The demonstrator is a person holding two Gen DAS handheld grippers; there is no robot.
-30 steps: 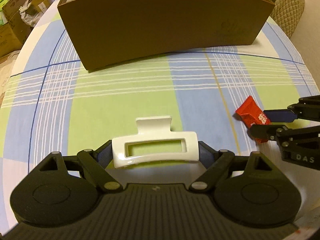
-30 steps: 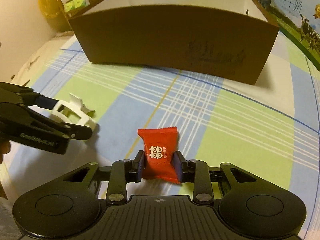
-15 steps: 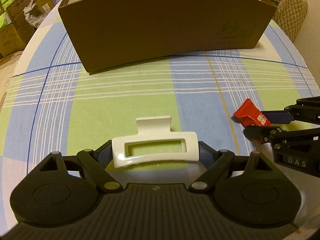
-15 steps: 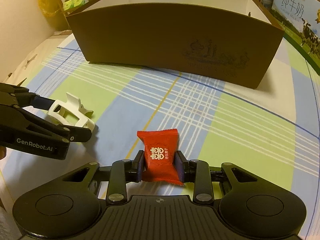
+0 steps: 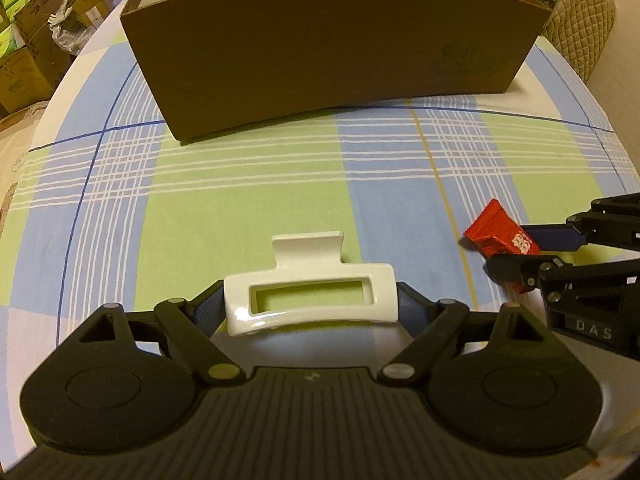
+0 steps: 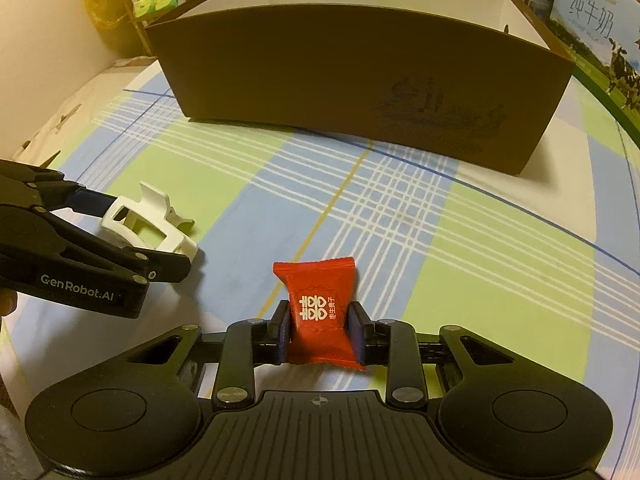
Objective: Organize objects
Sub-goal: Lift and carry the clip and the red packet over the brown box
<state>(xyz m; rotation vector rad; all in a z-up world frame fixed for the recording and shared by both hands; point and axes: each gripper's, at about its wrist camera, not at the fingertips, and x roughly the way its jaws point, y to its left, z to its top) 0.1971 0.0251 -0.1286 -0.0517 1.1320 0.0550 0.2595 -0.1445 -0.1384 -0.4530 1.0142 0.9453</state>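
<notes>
Right-wrist view: your right hand-held gripper (image 6: 319,330) is closing, pads pressing a red candy packet (image 6: 320,312) printed with white Chinese characters. Your left hand-held gripper (image 5: 310,304), marked "GenRobot.AI", clamps a white hair clip (image 5: 310,298) above the plaid worktop (image 5: 248,208), near the brown box (image 5: 320,64).

Dim warm light, fisheye-bent edges, sharp focus
</notes>
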